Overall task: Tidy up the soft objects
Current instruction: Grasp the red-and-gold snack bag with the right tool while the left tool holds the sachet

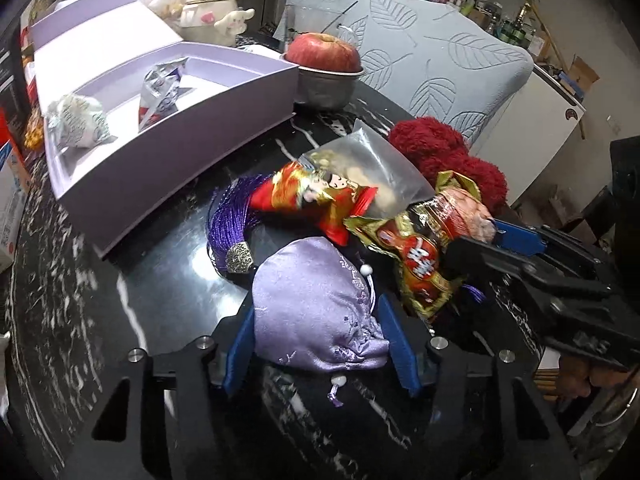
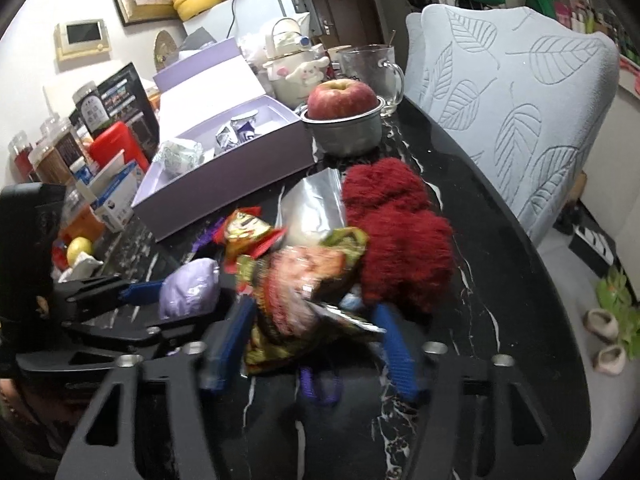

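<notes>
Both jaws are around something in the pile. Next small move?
Probably lift the left gripper with the lilac pouch, then carry it to the lilac box. Its fingers sit against both pouch sides, and the box has free room beside two wrapped items. The right gripper straddles the snack packet.

Red apple in a metal bowl, glass mug behind, leaf-patterned chair alongside

Two black grippers: left gripper, right gripper, each with ribbed blue fingers, silver screws, triangular cutouts
</notes>
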The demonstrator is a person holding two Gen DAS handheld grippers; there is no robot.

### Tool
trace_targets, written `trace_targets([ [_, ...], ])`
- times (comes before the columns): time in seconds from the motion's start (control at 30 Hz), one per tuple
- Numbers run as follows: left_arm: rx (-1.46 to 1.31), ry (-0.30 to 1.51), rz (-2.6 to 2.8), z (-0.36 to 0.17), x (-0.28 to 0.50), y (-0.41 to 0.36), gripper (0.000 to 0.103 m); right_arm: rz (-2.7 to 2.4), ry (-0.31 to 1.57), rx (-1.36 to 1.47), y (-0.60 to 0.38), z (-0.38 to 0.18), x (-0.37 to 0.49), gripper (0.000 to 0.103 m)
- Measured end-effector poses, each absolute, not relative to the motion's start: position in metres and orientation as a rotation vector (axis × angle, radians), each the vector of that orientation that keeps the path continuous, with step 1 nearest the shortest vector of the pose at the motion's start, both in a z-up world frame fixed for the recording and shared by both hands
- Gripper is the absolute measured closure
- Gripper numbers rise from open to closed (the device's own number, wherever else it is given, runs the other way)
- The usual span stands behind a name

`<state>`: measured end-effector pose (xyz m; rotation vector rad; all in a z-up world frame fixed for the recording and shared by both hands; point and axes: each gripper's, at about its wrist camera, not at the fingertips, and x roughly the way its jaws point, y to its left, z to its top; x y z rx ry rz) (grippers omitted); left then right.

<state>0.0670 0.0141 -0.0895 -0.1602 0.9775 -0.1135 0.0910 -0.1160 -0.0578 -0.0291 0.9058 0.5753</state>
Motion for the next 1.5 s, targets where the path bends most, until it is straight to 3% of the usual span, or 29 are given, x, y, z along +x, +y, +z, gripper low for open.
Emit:
trace_targets([
  [0.07, -0.181, 0.975, -0.110, -0.086, 0.061, 0.019, 0.045, 0.590, 0.917, -0.037, -0.114, -0.058, 0.089, 0.063],
  [0.13, -0.191, 0.969, -0.104, -0.082, 0.055, 0.025, 0.045, 0.612, 0.916, -0.045, -0.111, -0.057, 0.084, 0.066],
  [0.83, -0.194, 0.972, -0.041, -0.076, -0.004, 0.046, 0.045, 0.609, 0.946, -0.053, -0.122, -0.058, 0.031, 0.068],
  [0.9, -0.178, 0.975, -0.039, -0.077, -0.006, 0.045, 0.045, 0.577, 0.949, -0.054, -0.123, -0.060, 0.030, 0.056],
  [0.93, -0.178, 0.978, -0.041, -0.078, -0.006, 0.044, 0.045, 0.555, 0.951, -0.062, -0.122, -0.060, 0.031, 0.031],
  [0.97, -0.181, 0.980, -0.043, -0.079, -0.007, 0.044, 0.045, 0.541, 0.951, -0.066, -0.120, -0.061, 0.031, 0.016],
  [1.1, -0.185, 0.980, -0.023, -0.080, -0.011, 0.049, 0.045, 0.563, 0.927, -0.066, -0.110, -0.057, 0.033, 0.012],
  [1.17, -0.187, 0.977, -0.007, -0.080, -0.013, 0.053, 0.045, 0.531, 0.917, -0.123, -0.098, -0.057, 0.036, 0.000],
  [1.5, -0.201, 0.979, 0.080, -0.081, -0.019, 0.077, 0.045, 0.513, 0.974, -0.267, -0.052, -0.068, 0.059, 0.000],
])
